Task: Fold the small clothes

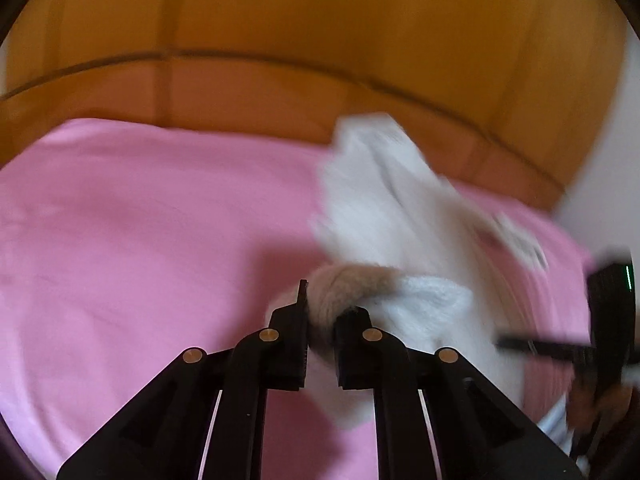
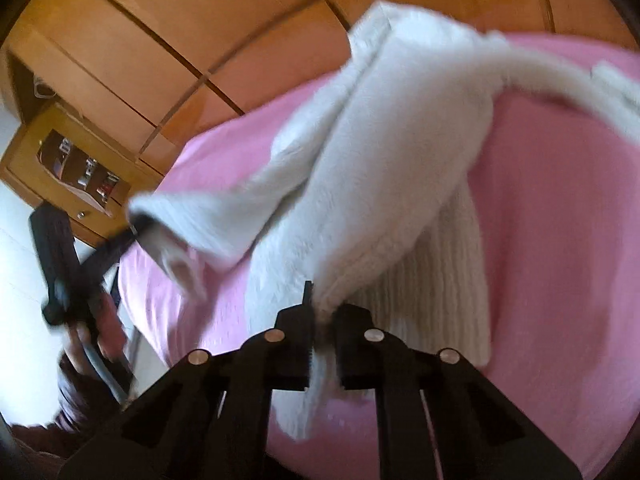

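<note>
Holding white garment (image 2: 384, 184) above pink bed (image 1: 120, 220) | both jaws clenched on fabric | keep your pull even, hem edges level

1 white garment (image 2: 384, 152), 2 claws (image 1: 322, 312), 1 pink sheet (image 1: 140, 220).

The white garment (image 1: 384, 200) is smeared by motion in the left wrist view, its far edge and a small patterned patch unreadable. The part between the left gripper (image 1: 322, 312) and its fingers is hidden. Beside the garment, the right gripper (image 1: 608, 320) is blurred and cut by the frame edge. In the right wrist view the garment's sleeve (image 2: 580, 92) runs off the edge, and the shelf items (image 2: 84, 168) are too small to identify.
</note>
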Demonstrator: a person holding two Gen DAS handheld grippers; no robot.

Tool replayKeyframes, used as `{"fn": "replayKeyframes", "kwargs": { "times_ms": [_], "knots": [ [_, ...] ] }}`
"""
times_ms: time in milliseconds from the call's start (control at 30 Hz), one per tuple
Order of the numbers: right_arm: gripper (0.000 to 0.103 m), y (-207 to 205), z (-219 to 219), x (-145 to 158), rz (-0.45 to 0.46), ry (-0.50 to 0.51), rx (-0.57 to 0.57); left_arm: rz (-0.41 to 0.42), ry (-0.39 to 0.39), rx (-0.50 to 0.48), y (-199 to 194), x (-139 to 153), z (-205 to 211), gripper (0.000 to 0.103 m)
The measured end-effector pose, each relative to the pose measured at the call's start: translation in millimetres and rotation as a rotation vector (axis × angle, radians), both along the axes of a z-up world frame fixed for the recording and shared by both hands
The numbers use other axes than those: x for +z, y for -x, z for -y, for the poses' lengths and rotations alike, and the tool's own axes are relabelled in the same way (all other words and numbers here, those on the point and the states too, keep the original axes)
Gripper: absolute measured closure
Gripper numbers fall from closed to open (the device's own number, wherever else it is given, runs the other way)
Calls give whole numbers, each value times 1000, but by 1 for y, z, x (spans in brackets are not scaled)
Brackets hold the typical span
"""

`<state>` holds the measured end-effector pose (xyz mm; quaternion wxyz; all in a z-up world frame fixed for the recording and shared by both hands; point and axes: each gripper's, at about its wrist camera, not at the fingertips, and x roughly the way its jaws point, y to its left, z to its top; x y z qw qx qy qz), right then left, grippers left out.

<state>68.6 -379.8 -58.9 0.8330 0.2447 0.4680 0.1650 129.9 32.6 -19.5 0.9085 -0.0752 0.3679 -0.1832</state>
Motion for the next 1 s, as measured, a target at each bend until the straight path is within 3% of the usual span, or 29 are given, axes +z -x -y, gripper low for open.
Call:
{"fn": "replayKeyframes", "kwargs": {
  "times_ms": [133,233,333,367,400,500,567,667,733,833,900,933,967,1000],
  "knots": [
    [96,1,22,32,104,84,-73,48,-20,285,-43,31,-78,94],
    [96,0,52,47,144,134,-161,31,-58,528,-77,46,-130,89],
    [97,-4,76,51,139,166,-245,58,-33,631,-80,58,-152,53],
    [97,-5,78,51,135,176,-265,74,-19,633,-74,59,-150,35],
    [97,-8,83,50,129,189,-284,79,5,616,-70,59,-148,30],
    [97,-9,89,47,114,204,-312,13,84,453,-57,39,-116,31],
    [97,-11,90,47,114,204,-319,-84,145,289,-46,14,-83,38],
    [97,-10,95,56,117,204,-312,-292,258,31,-26,-40,-17,47],
    [97,-10,91,58,118,210,-299,-383,288,-72,-12,-67,20,47],
    [97,-8,89,63,123,205,-290,-454,329,-154,5,-91,59,47],
    [97,-5,89,68,137,195,-285,-412,322,-150,9,-95,71,50],
    [97,-3,89,71,143,193,-283,-423,351,-179,8,-95,74,62],
    [97,0,88,77,157,193,-280,-443,359,-196,8,-98,81,90],
    [97,3,88,82,169,191,-278,-453,338,-195,6,-100,84,97]
  ]
}}
